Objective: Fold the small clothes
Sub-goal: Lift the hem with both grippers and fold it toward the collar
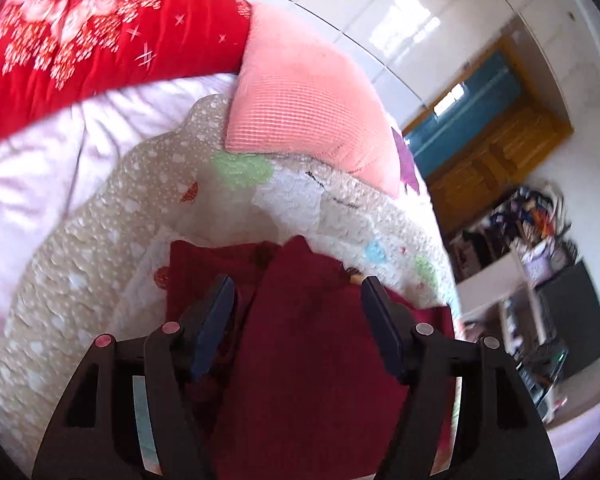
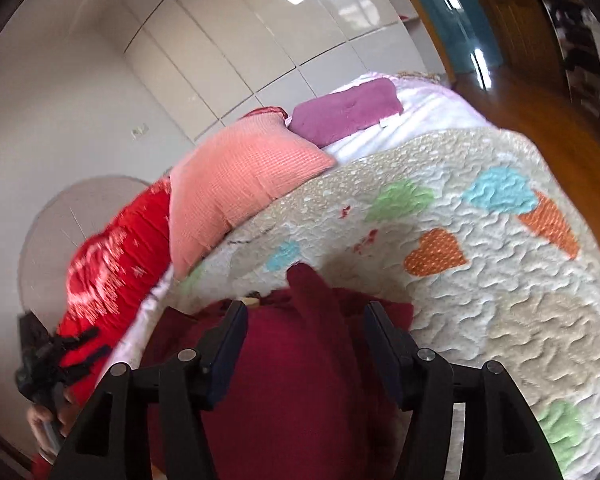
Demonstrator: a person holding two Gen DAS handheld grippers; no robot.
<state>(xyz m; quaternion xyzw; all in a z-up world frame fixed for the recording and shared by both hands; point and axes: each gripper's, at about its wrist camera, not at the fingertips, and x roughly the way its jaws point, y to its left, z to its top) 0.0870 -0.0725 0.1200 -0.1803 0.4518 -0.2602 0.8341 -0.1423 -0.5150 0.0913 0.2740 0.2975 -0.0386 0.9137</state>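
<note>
Dark red fabric, the small garment [image 1: 316,320], is spread on the patterned quilt [image 1: 80,248], bunched up between both tools. The left gripper [image 1: 296,292] is held with fingers wide apart over it, nothing pinched. Same for the right gripper [image 2: 306,316], fingers spread. A peach pillow [image 2: 236,192] is seen beyond.

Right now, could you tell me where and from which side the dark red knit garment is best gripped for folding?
Probably grip the dark red knit garment at its pointed far tip, which rises clear of the pastel heart-patterned quilt. Approach from the near side, along the cloth, with the right tongs, now open wide astride it.
</note>
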